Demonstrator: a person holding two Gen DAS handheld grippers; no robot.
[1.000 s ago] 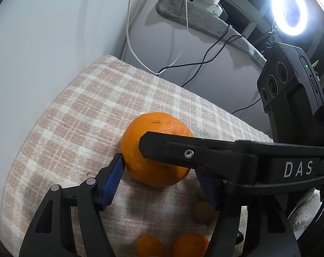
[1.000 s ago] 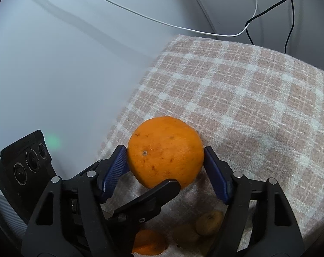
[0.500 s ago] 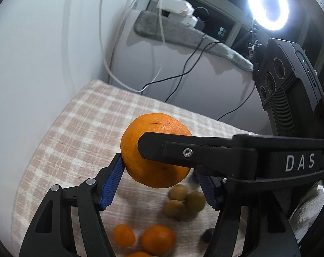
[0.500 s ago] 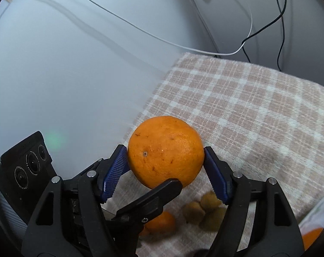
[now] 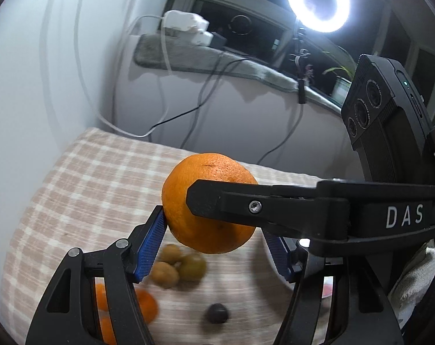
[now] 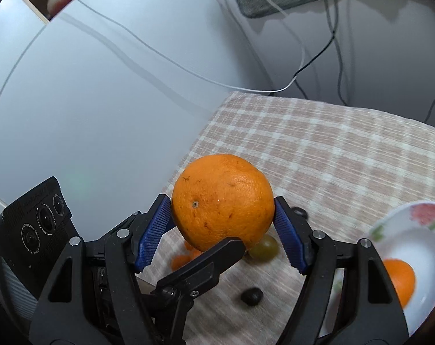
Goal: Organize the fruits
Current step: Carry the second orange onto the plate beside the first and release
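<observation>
A large orange (image 5: 209,204) (image 6: 221,201) hangs in the air above the checked tablecloth, held by both grippers at once. My left gripper (image 5: 214,241) is shut on it, and a finger of the right gripper crosses in front. My right gripper (image 6: 221,227) is shut on the same orange between its blue pads. Below lie several small greenish fruits (image 5: 177,266), small tangerines (image 5: 142,306) and a dark fruit (image 5: 217,313) (image 6: 251,296). A white flowered bowl (image 6: 419,247) at the lower right of the right wrist view holds another orange (image 6: 400,279).
A white wall stands close on the left (image 6: 88,100). Cables (image 5: 165,115) hang over the table's far edge. A ring light (image 5: 318,0) shines above the window sill. The tablecloth's far part (image 6: 332,143) is bare.
Both grippers have lifted the large orange up from the tablecloth. The small fruits, the dark fruit and the flowered bowl have come into view below.
</observation>
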